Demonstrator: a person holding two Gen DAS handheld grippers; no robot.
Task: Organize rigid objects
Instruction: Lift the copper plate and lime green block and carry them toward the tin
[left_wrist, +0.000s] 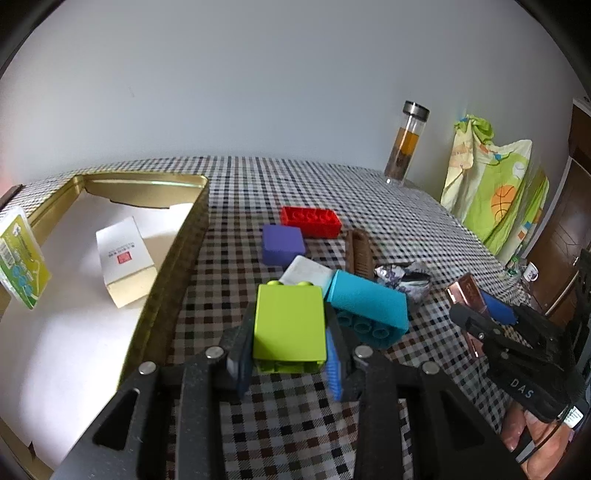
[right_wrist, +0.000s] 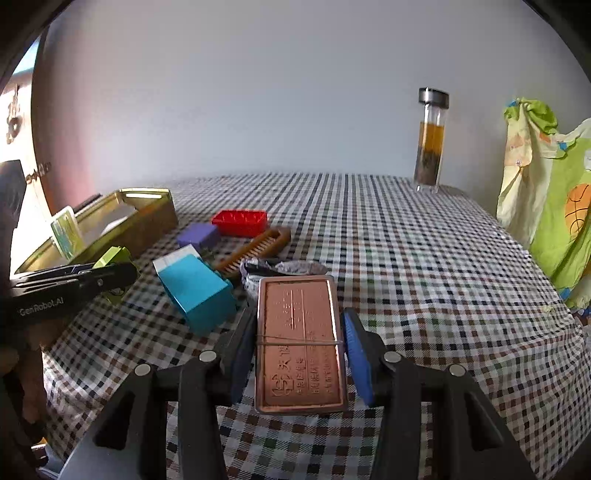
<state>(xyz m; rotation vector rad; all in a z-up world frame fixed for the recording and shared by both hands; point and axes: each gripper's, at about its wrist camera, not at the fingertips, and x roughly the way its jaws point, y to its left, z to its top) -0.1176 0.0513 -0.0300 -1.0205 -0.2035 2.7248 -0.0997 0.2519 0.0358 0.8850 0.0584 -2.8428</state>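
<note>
Your left gripper (left_wrist: 288, 354) clamps the lime-green brick (left_wrist: 289, 325); lift it clear over the gold tin's rim (left_wrist: 177, 254). Your right gripper (right_wrist: 300, 354) pinches the copper-coloured tin (right_wrist: 300, 343); keep it level.

box (left_wrist: 125, 266) in tray (left_wrist: 177, 254), bricks (left_wrist: 310, 221) right

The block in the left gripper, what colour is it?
Lime green; the left wrist view shows it best.
</note>
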